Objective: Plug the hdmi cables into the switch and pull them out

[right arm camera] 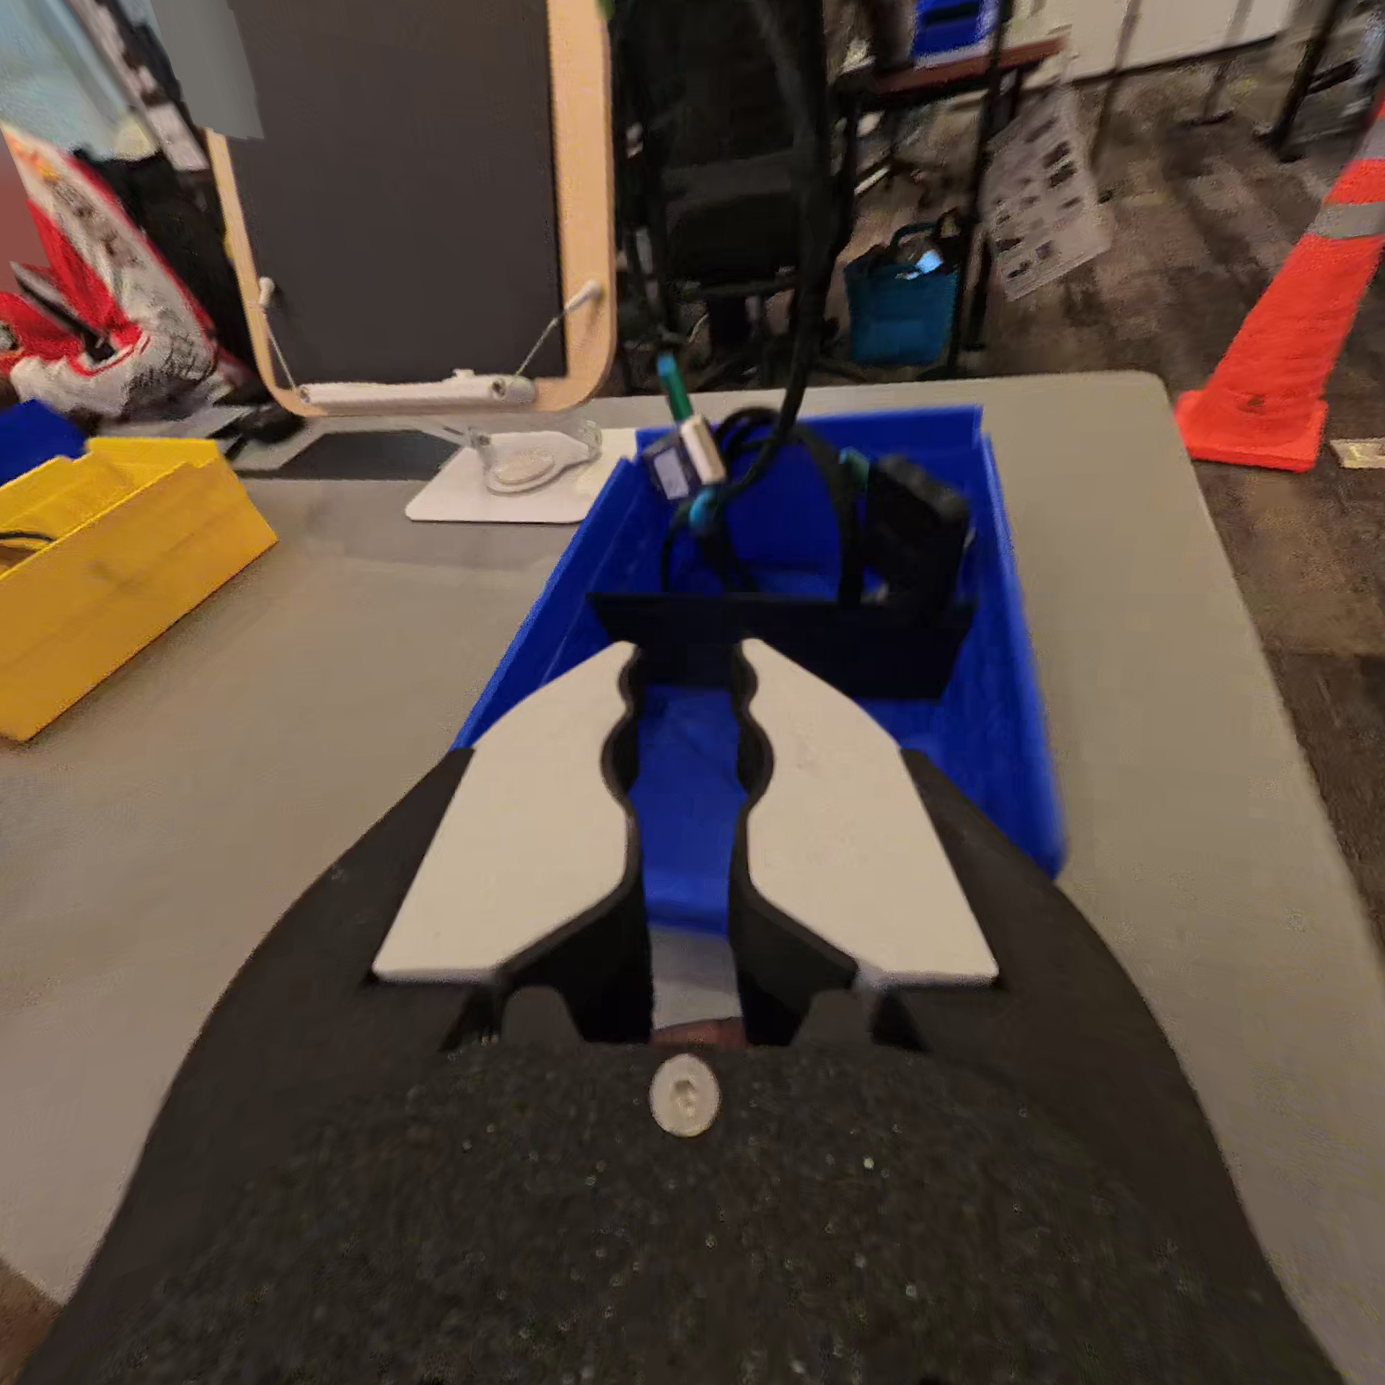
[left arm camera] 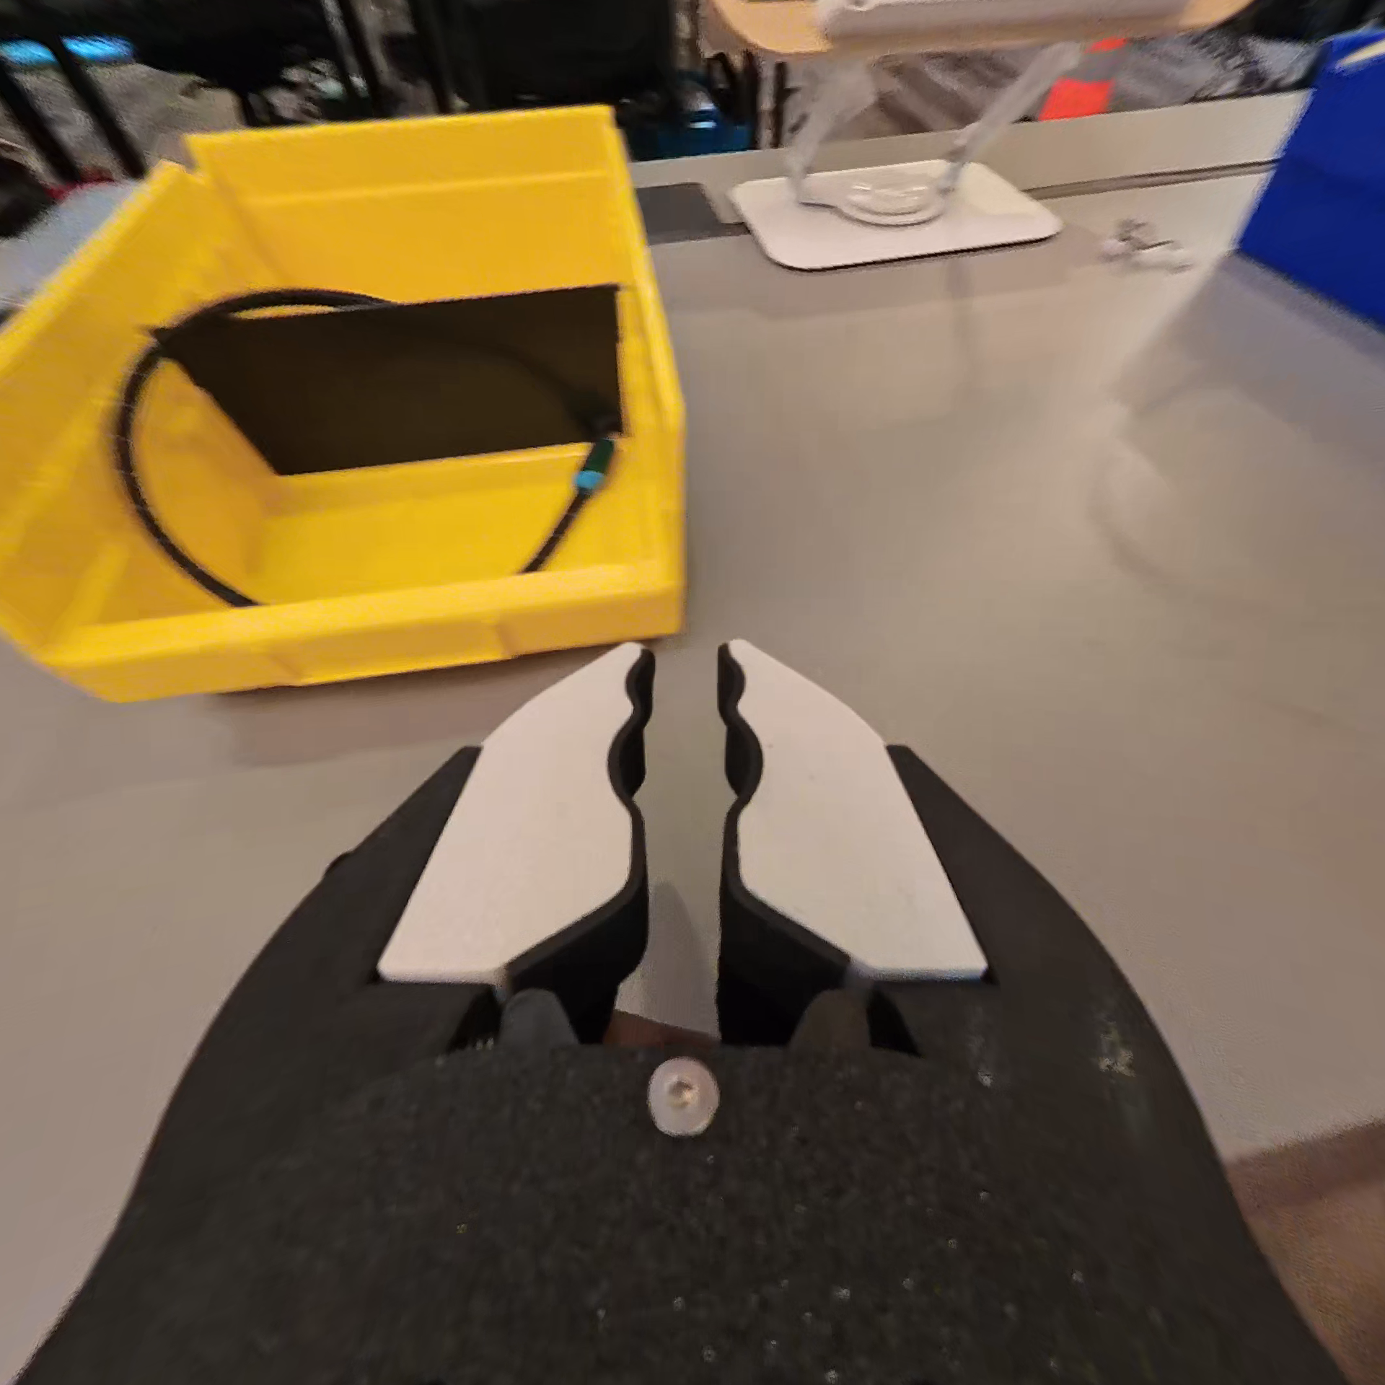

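Both grippers empty, jaws slightly spread: left gripper (left arm camera: 683, 656) near yellow bin (left arm camera: 450, 637); right gripper (right arm camera: 688, 652) over blue bin (right arm camera: 1004, 749); tangled cables (right arm camera: 749, 524), seemingly looped, could snag and drag the switch (right arm camera: 914, 524).

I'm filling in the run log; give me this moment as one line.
left tongs: open, empty, near yellow bin holding cable | right tongs: open, empty, over blue bin with cables | plugging: not started

A black HDMI cable (left arm camera: 150, 480) lies looped in the yellow bin (left arm camera: 360, 637), its teal-collared plug (left arm camera: 596, 461) against the black divider (left arm camera: 420, 375). More black cables (right arm camera: 749, 510) tangle in the blue bin (right arm camera: 1004, 719), beside a dark boxy switch (right arm camera: 918, 524) leaning upright
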The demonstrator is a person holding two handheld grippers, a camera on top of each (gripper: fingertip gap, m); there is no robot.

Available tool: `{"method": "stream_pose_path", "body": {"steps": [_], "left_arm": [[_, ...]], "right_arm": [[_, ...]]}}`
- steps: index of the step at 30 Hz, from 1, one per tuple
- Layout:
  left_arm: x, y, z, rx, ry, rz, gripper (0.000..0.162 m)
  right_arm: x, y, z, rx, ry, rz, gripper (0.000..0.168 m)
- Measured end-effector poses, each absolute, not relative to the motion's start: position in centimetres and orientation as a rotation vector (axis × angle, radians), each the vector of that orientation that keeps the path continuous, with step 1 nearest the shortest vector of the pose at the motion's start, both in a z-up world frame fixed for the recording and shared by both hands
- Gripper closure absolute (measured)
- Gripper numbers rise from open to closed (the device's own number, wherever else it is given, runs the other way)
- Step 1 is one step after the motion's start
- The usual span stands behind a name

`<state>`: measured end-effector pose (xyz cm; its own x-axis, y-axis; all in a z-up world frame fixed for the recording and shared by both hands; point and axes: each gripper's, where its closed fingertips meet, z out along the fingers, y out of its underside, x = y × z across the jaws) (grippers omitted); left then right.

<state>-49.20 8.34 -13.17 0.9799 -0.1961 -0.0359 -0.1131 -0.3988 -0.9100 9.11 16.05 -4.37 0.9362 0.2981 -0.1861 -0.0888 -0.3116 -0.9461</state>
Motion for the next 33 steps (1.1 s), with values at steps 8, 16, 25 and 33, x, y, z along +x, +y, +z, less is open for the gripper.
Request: {"method": "stream_pose_path", "body": {"steps": [8, 16, 25, 33], "left_arm": [[-54.0, 9.6, -14.6, -2.0, -0.024, -0.243, 0.145], [-54.8, 7.9, -15.0, -2.038, -0.043, -0.155, 0.144], [-55.3, 7.4, -16.0, -2.078, -0.017, -0.072, 0.144], [-54.8, 7.5, -16.6, -2.11, -0.034, -0.141, 0.142]], "right_arm": [[6.3, 11.3, -13.9, -1.907, -0.148, 0.081, 0.143], [5.8, 12.5, -13.7, -1.877, -0.163, 0.137, 0.144], [6.3, 11.8, -13.4, -1.876, -0.084, 0.247, 0.142], [6.1, 12.0, -13.6, -1.886, -0.092, 0.239, 0.141]]}}
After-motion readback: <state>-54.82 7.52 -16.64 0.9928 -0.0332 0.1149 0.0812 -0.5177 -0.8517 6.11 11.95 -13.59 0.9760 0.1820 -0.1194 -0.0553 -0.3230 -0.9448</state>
